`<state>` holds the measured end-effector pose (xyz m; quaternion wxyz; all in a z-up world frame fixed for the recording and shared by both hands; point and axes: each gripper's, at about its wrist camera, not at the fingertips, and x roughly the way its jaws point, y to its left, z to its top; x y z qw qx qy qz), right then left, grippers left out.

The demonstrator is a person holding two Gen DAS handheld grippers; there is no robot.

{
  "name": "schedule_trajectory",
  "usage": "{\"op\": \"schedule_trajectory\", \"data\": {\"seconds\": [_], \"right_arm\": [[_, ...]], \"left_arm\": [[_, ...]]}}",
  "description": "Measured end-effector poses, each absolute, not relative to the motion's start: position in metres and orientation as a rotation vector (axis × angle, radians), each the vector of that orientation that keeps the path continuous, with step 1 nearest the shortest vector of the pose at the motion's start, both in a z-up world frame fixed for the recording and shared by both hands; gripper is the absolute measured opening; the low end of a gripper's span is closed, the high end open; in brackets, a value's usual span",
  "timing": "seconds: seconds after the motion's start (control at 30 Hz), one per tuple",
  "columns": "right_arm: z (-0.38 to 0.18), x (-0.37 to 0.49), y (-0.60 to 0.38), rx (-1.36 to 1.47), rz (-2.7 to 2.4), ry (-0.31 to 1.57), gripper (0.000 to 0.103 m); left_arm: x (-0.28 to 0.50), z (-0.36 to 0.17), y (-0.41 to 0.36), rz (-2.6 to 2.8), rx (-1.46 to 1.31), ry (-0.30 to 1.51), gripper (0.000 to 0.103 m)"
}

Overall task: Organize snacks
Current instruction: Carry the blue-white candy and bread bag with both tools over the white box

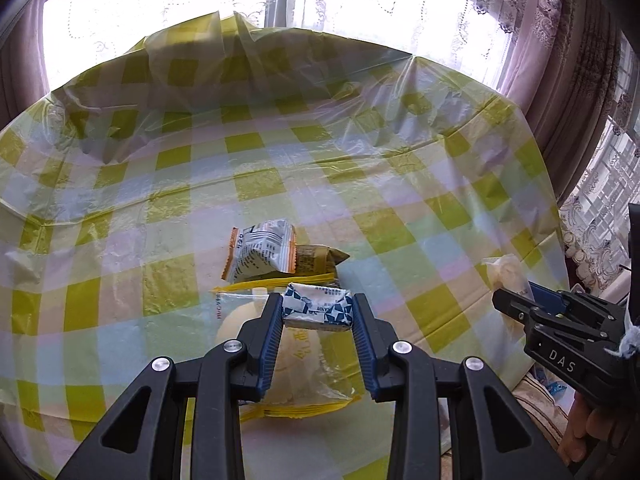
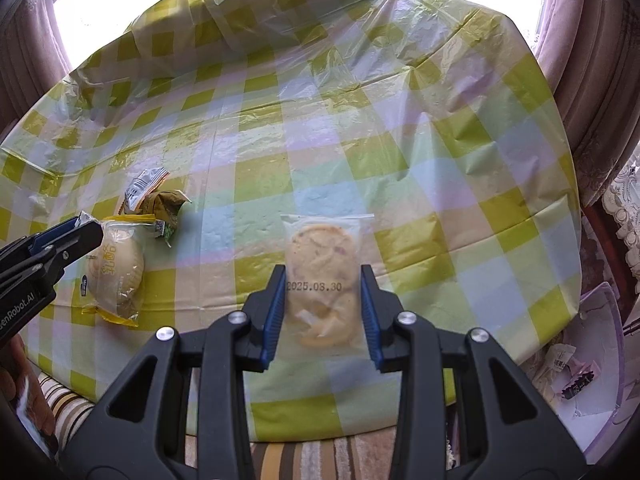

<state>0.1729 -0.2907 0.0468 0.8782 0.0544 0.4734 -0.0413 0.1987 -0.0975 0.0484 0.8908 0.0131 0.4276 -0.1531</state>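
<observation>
My left gripper [image 1: 318, 303] is shut on a small blue-and-white packet [image 1: 316, 314], held above the table. Under it lie a bun in a yellow-trimmed clear bag [image 1: 296, 364], a grey-white packet with orange edges [image 1: 262, 254] and an olive packet [image 1: 320, 260]. My right gripper [image 2: 323, 276] is shut on a clear bag holding a round pale biscuit [image 2: 322, 256], its fingers against both sides. In the right wrist view the left gripper [image 2: 80, 232] sits at the left edge beside the bun [image 2: 116, 268]. In the left wrist view the right gripper [image 1: 516, 306] enters from the right.
A round table under a green-and-yellow checked plastic cloth [image 2: 360, 140] fills both views, with curtains and bright windows behind. A pale purple tray [image 2: 600, 360] with small packets stands low at the right. Striped fabric [image 2: 280, 456] lies along the table's near edge.
</observation>
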Motion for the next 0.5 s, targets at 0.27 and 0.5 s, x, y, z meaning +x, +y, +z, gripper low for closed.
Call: {"op": "schedule_trajectory", "data": {"seconds": [0.27,0.5], "right_arm": [[0.049,0.143,-0.337,0.141,-0.143,0.992,0.039],[0.049,0.116,-0.387,0.151,-0.225,0.999,0.039]], "left_arm": [[0.178,0.05,-0.153,-0.422,0.087,0.895,0.035],[0.158,0.053,-0.207,-0.531,0.156,0.895,0.035]]}}
